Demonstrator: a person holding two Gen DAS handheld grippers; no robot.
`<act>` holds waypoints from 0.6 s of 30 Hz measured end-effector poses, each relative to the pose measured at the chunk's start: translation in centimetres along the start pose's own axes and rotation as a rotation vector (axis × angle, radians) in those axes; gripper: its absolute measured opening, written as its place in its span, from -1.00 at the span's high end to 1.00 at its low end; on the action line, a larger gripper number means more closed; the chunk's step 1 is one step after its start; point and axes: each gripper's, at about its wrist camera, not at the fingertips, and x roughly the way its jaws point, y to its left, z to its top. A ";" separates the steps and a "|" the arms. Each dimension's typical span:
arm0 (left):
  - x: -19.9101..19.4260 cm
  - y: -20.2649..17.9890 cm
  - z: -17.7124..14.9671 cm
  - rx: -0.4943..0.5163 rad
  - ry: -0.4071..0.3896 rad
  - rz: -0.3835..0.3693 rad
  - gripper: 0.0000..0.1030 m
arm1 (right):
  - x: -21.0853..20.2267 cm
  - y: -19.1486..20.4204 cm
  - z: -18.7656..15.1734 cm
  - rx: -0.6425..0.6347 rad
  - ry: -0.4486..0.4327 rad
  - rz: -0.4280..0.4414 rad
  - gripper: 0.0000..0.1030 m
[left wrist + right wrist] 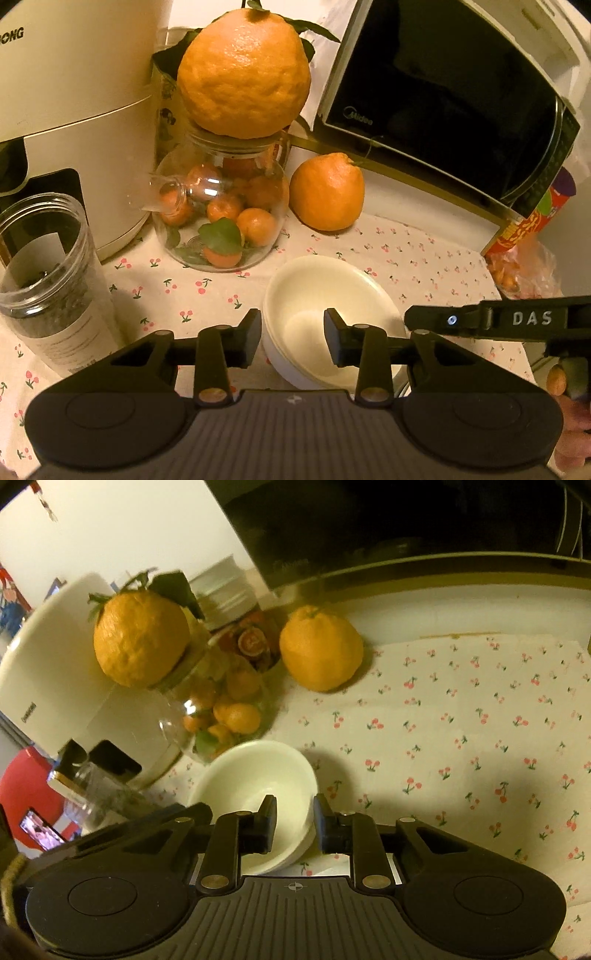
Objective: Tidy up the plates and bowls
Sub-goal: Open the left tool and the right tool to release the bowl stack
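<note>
A stack of cream bowls (325, 295) stands on the cherry-print cloth. My left gripper (292, 339) is open, its fingers straddling the stack's left rim, one outside and one inside. My right gripper (294, 825) is open, its fingers straddling the right rim of the same stack (255, 775). The right gripper's body, marked DAS, shows in the left wrist view (498, 319) just right of the bowls. I cannot tell if either finger touches the rim.
A glass jar of small oranges (221, 210) with a big orange (243, 70) on its lid stands behind the bowls. Another orange (327, 192) lies to its right. A microwave (443, 99), a cream appliance (74, 110), a clear plastic jar (51, 280) and a snack bag (528, 251) surround them.
</note>
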 end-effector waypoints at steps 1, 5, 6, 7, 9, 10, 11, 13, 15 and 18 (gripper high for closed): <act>0.0 0.0 0.0 0.002 -0.001 -0.001 0.36 | 0.1 0.0 0.0 0.002 0.003 0.002 0.59; -0.5 -0.2 0.1 0.033 -0.024 -0.018 0.12 | -0.5 0.0 0.2 0.006 -0.003 0.022 0.49; -0.6 -0.3 0.1 0.046 -0.030 -0.019 -0.07 | -0.8 0.1 0.3 0.004 -0.007 0.025 0.49; -0.9 -0.5 0.1 0.067 -0.038 -0.013 -0.27 | -1.0 0.1 0.4 0.001 -0.011 0.023 0.44; -1.1 -0.8 0.0 0.099 -0.050 -0.009 -0.47 | -1.3 0.2 0.5 -0.007 -0.024 0.013 0.23; -1.3 -0.9 0.0 0.115 -0.054 -0.009 -0.58 | -1.5 0.3 0.5 -0.013 -0.028 0.005 0.09; -1.5 -1.0 -0.1 0.129 -0.058 -0.009 -0.63 | -1.6 0.3 0.5 -0.020 -0.031 -0.001 -0.03; -1.8 -1.2 -0.2 0.150 -0.062 -0.016 -0.83 | -1.8 0.3 0.5 -0.031 -0.033 -0.009 -0.10; -2.0 -1.2 -0.2 0.157 -0.062 -0.025 -0.92 | -2.1 0.5 0.5 -0.047 -0.035 -0.015 -0.21; -2.5 -1.2 -0.3 0.167 -0.064 -0.037 -0.99 | -2.5 0.7 0.3 -0.079 -0.045 -0.025 -0.42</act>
